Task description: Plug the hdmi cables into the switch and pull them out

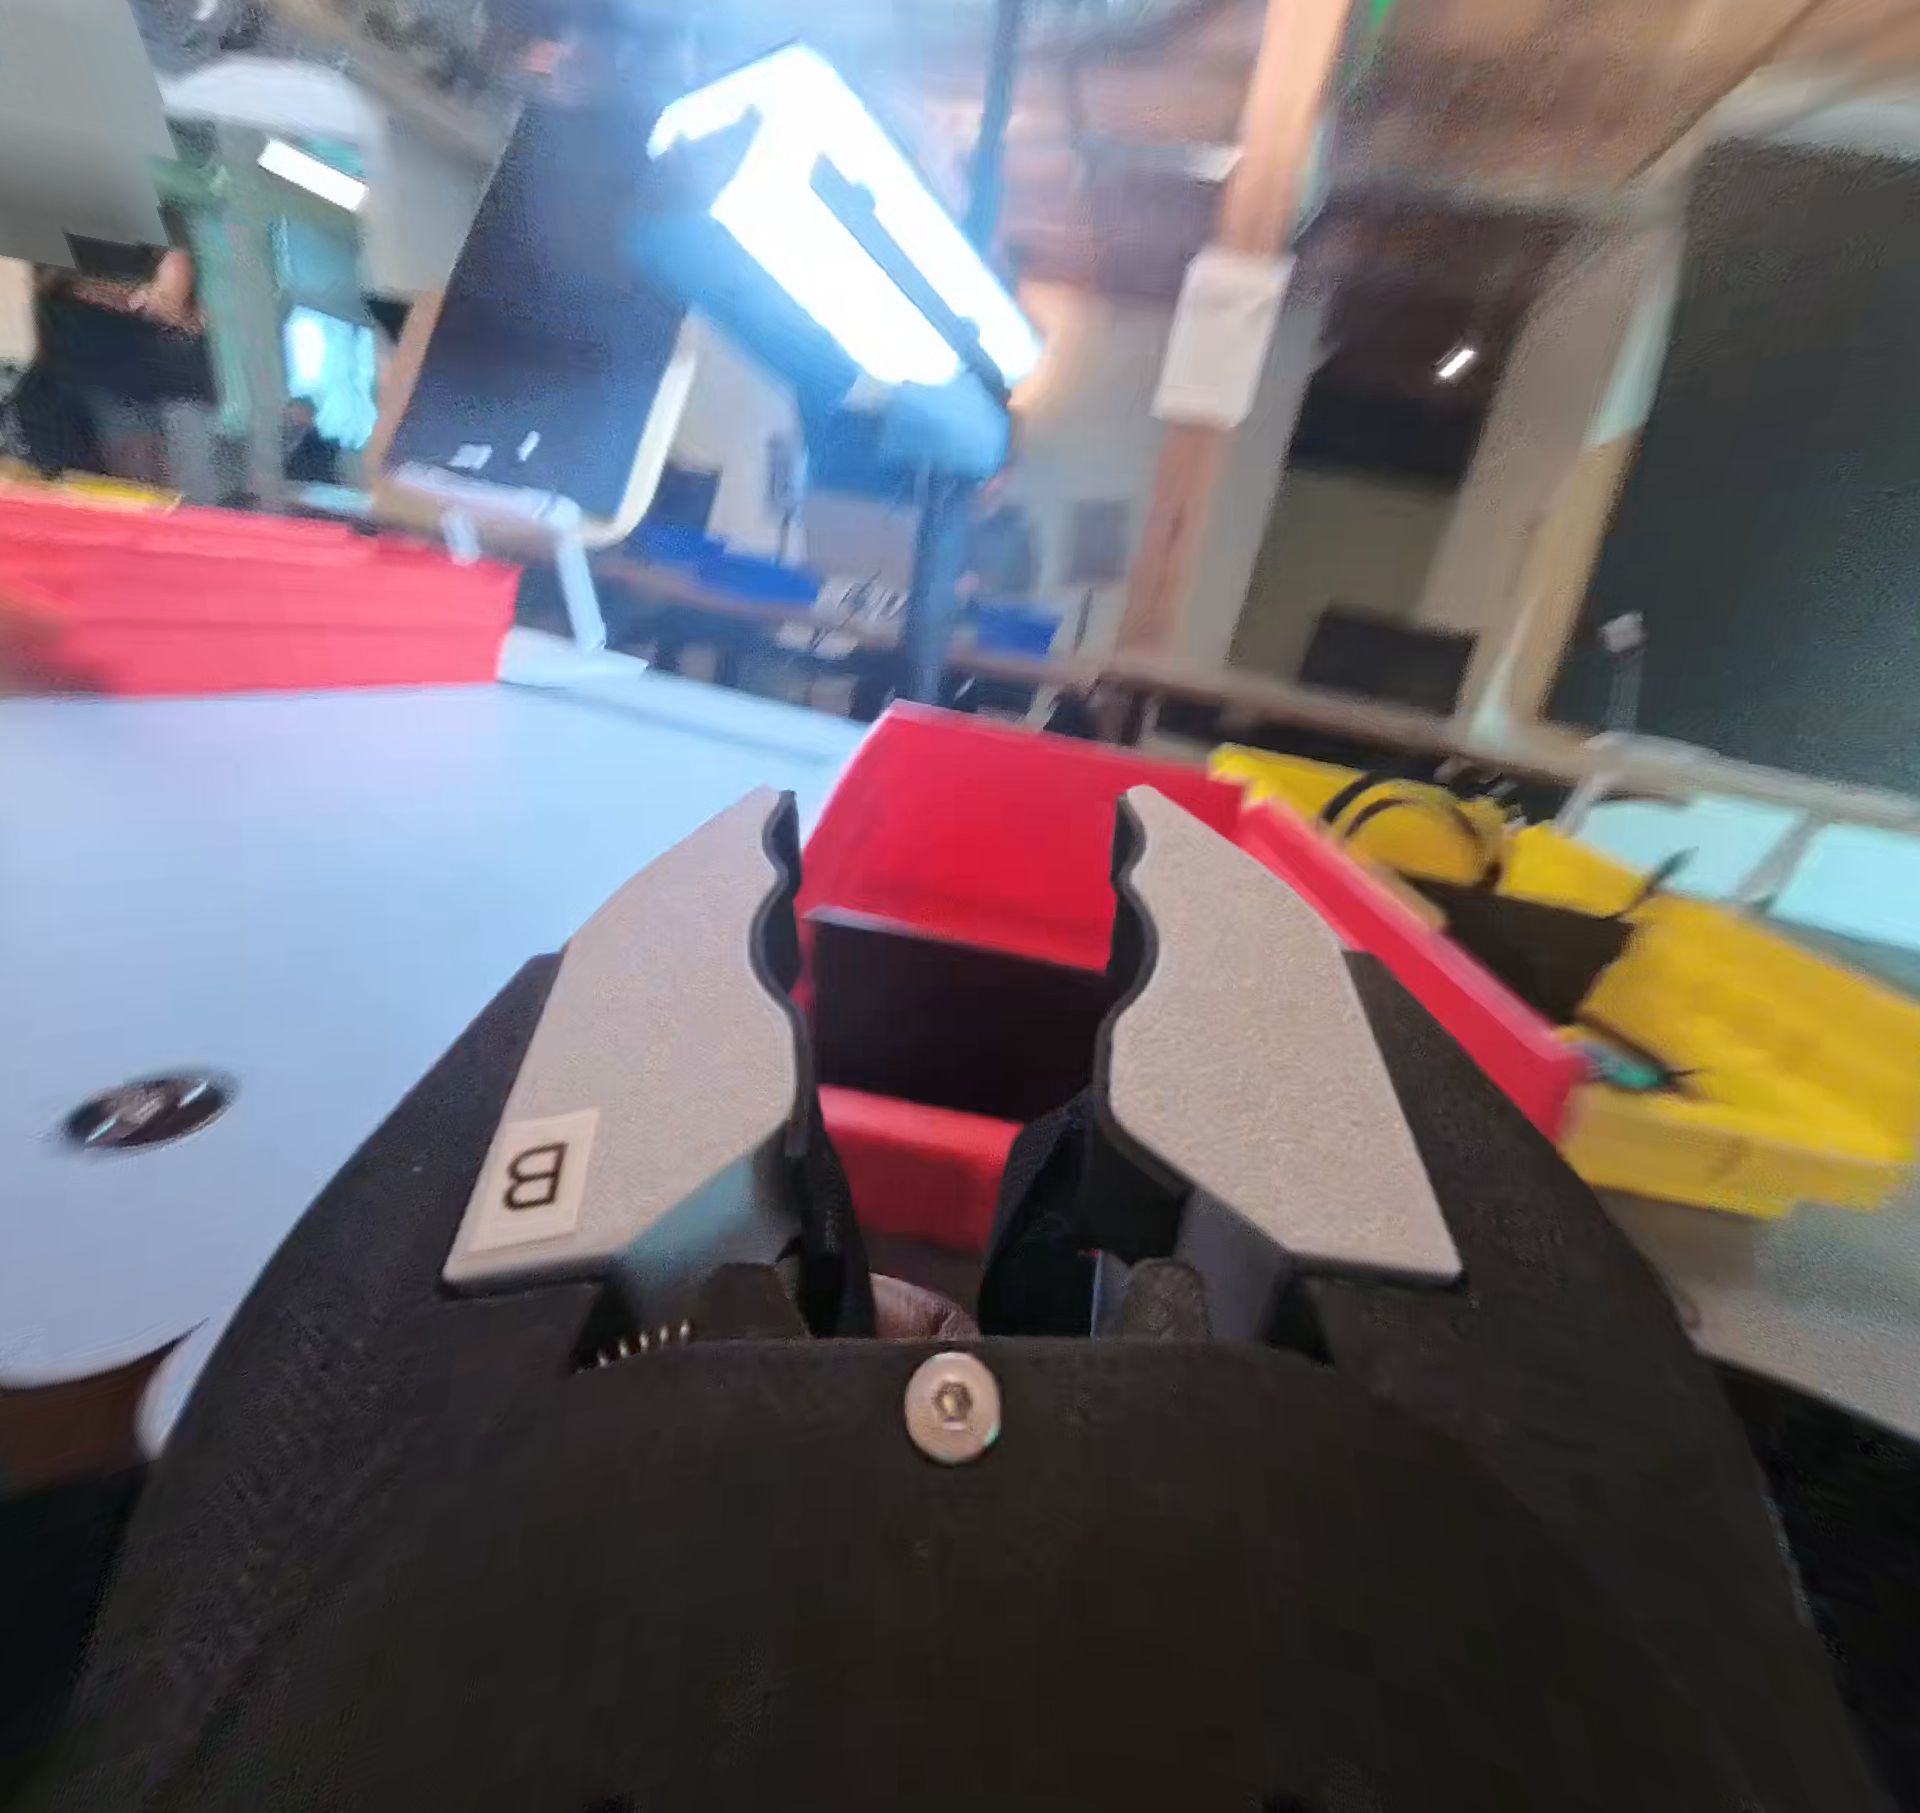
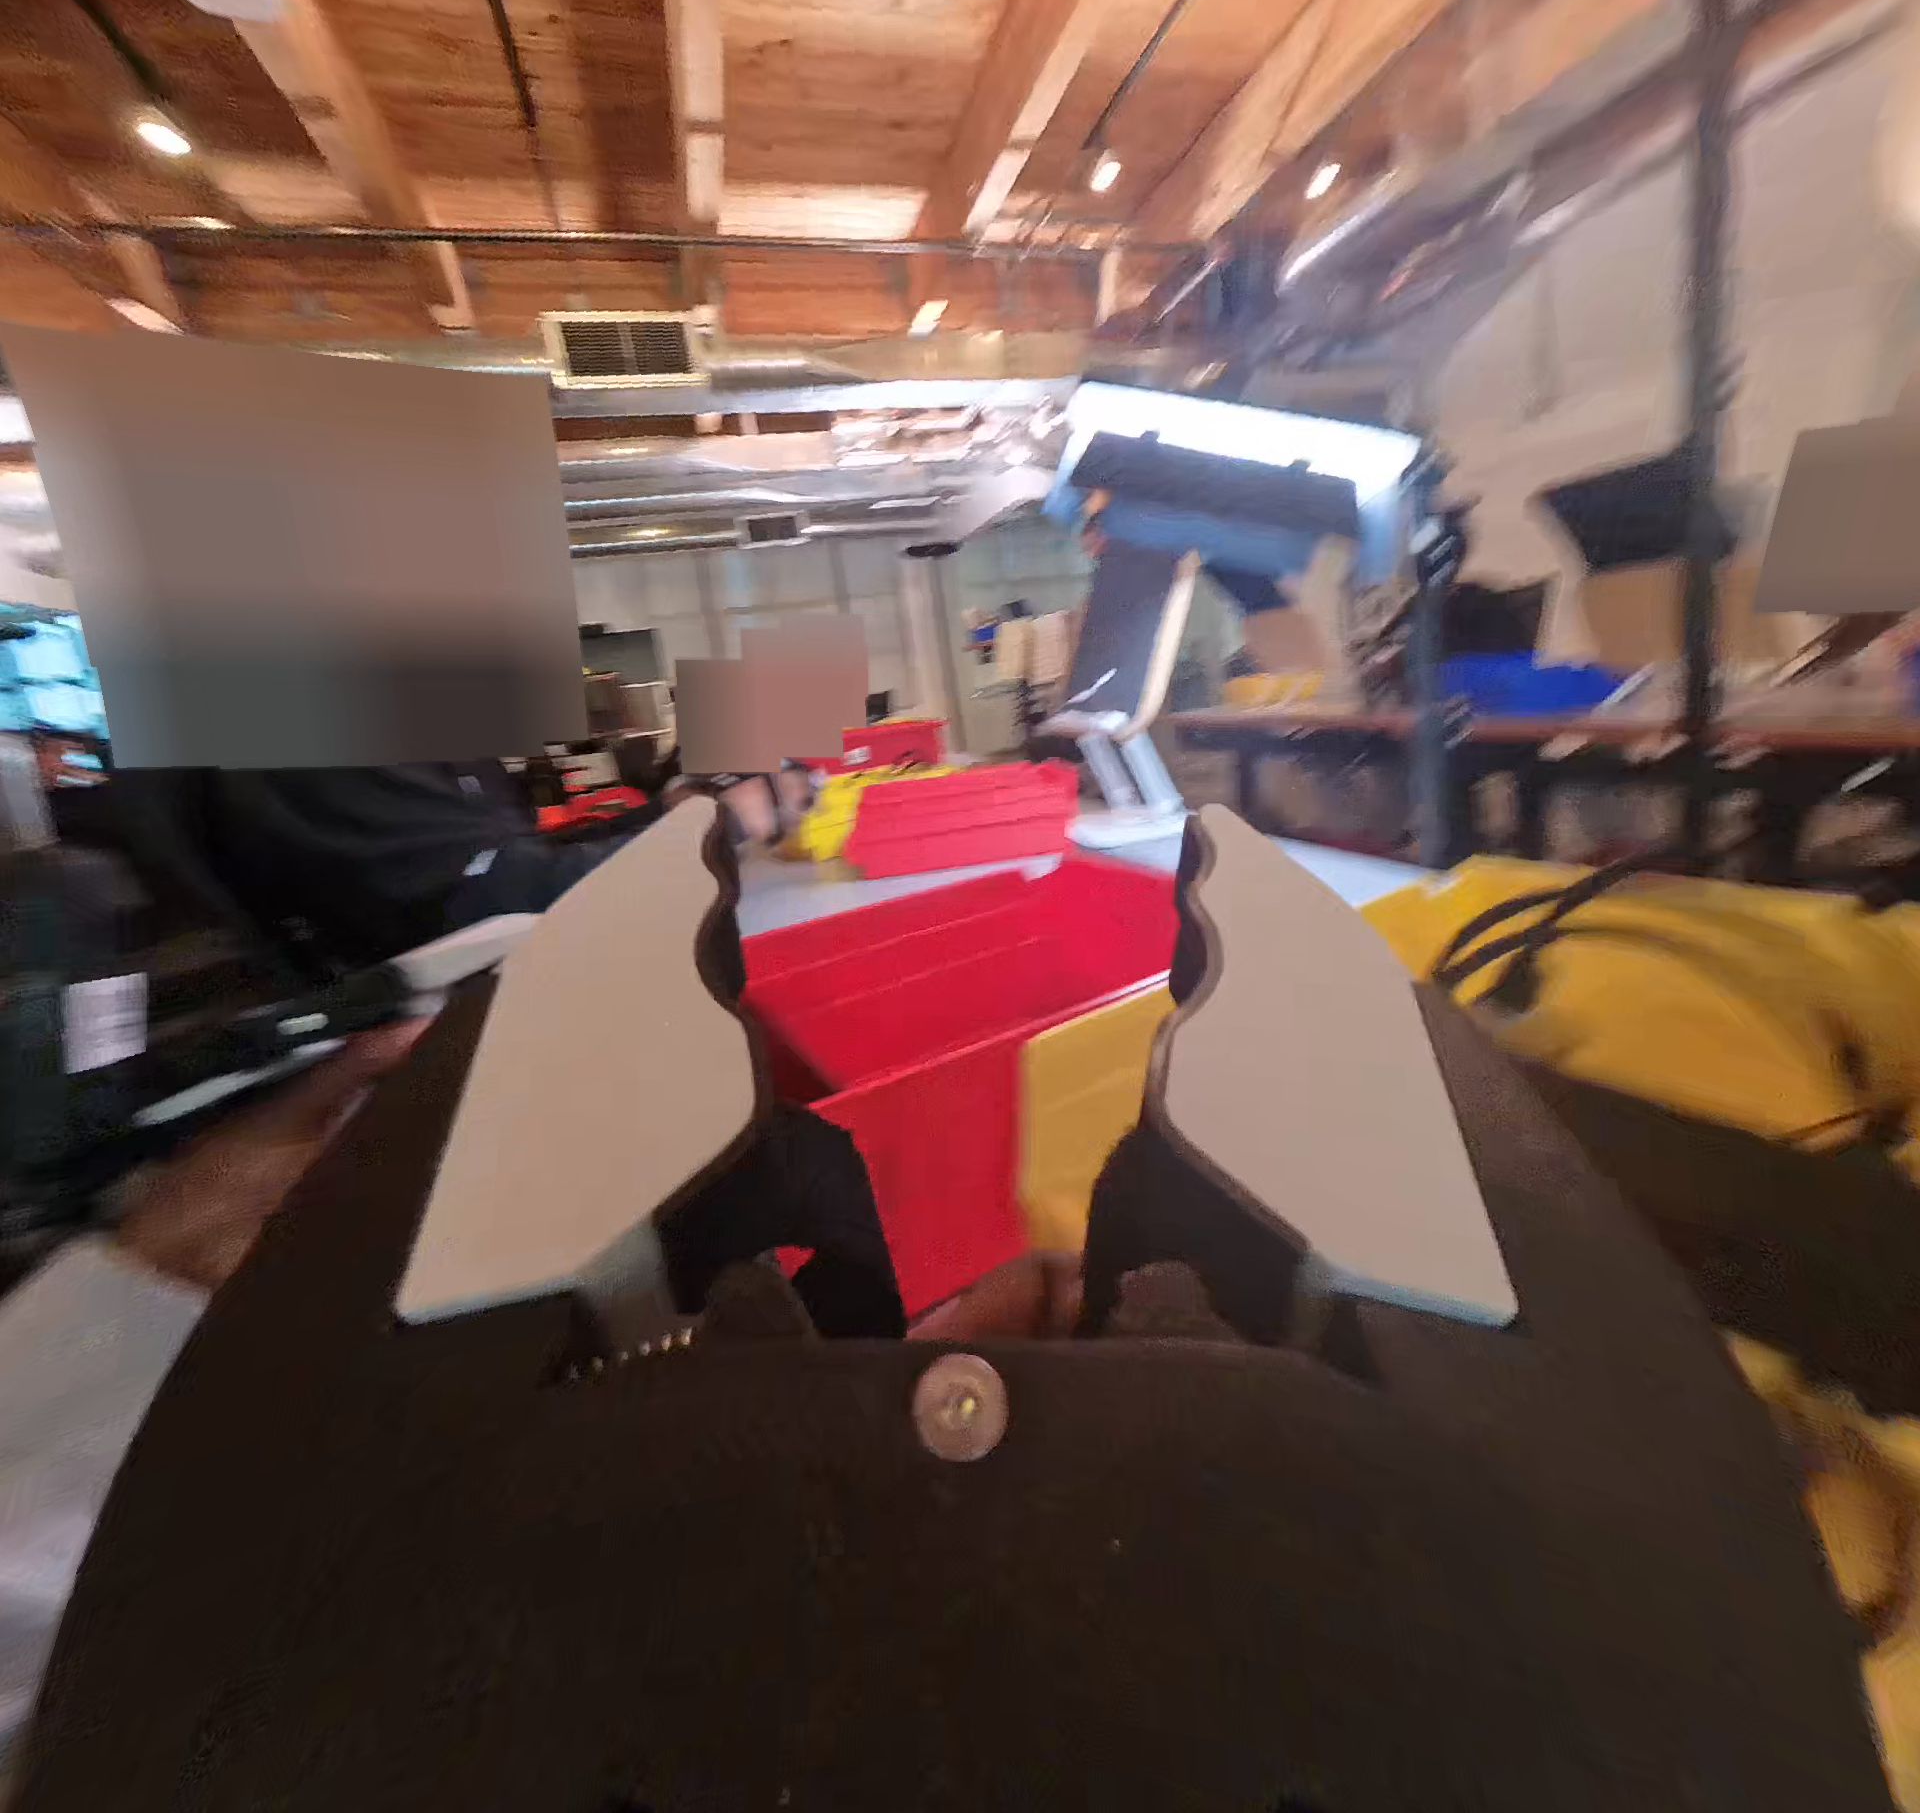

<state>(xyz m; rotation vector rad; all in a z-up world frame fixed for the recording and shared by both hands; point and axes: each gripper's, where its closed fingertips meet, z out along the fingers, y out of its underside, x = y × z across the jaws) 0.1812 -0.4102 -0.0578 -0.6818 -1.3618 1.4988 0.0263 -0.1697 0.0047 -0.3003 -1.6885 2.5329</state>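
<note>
My left gripper (image 1: pixel 956 828) had its two grey fingers spread apart and held nothing; between them I saw only a red plastic bin (image 1: pixel 997 859) with a dark inside. My right gripper (image 2: pixel 956 859) was also spread wide and empty, and it was pointing rather upward, so much of its view was a wooden beam ceiling (image 2: pixel 831 49).

Going outward from the left gripper, the red bin stood just in front, on a pale grey table top (image 1: pixel 312 880). To the right of it lay a yellow plastic bin (image 1: pixel 1714 1036), and on that bin I could see thin black cables (image 1: pixel 1392 818) in loose loops. In the right wrist view the same black cables (image 2: pixel 1507 932) lay over the yellow bin (image 2: pixel 1662 984), to the right of my right gripper and close to it.

I judged that these were the HDMI cables, but both views were blurred and I could not be sure. The switch I could not find in either view. So the right gripper seemed nearer to the cables, which lay on its right side and a little lower. The long axis of a plug, and which way it pointed, I could not tell; no connector end showed clearly. I judged the task was not yet begun.
</note>
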